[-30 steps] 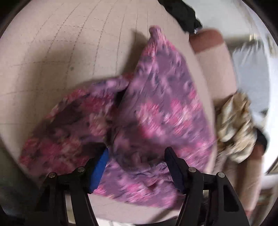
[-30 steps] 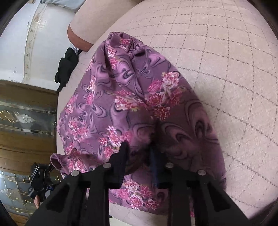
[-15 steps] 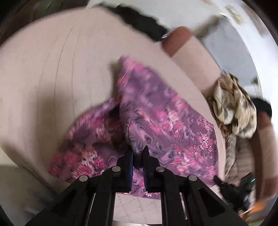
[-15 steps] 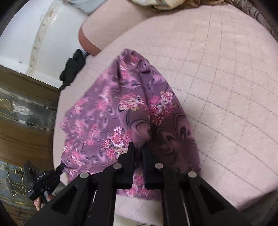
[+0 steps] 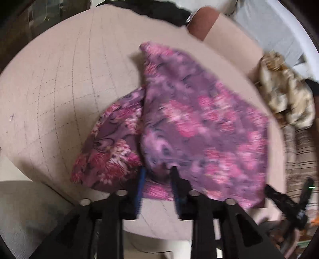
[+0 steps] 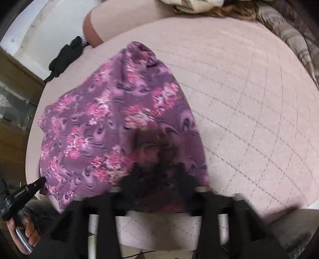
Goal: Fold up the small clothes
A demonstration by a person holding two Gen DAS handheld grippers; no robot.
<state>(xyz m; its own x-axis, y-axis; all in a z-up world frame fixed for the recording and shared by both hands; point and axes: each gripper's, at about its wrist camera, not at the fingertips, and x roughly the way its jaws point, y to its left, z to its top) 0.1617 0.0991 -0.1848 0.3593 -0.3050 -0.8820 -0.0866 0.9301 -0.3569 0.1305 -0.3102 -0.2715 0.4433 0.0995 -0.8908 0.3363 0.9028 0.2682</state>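
A purple garment with pink flowers (image 5: pixel 199 119) lies partly folded on the quilted beige cushion (image 5: pixel 59 79). A darker flap of it sticks out to the left. My left gripper (image 5: pixel 157 173) hovers at the garment's near edge. Its jaws are opening, and a fold of cloth sits loosely between the blue-padded fingers. In the right wrist view the same garment (image 6: pixel 99 119) spreads left of centre. My right gripper (image 6: pixel 160 169), blurred, is over its near hem. Its jaws are opening with cloth between them. The left gripper (image 6: pixel 22 193) shows at lower left in a hand (image 6: pixel 26 233).
A black cloth (image 5: pixel 159 12) lies at the cushion's far edge beside the sofa arm (image 5: pixel 229 39). A heap of beige patterned fabric (image 5: pixel 285 99) and a striped cloth (image 5: pixel 299 159) sit to the right. A wooden cabinet (image 6: pixel 14 99) stands at the left.
Both grippers had shut on the garment's near edge half a second ago. Now their jaws have parted. Both views have pulled back and up a little, and the cloth lies flatter.
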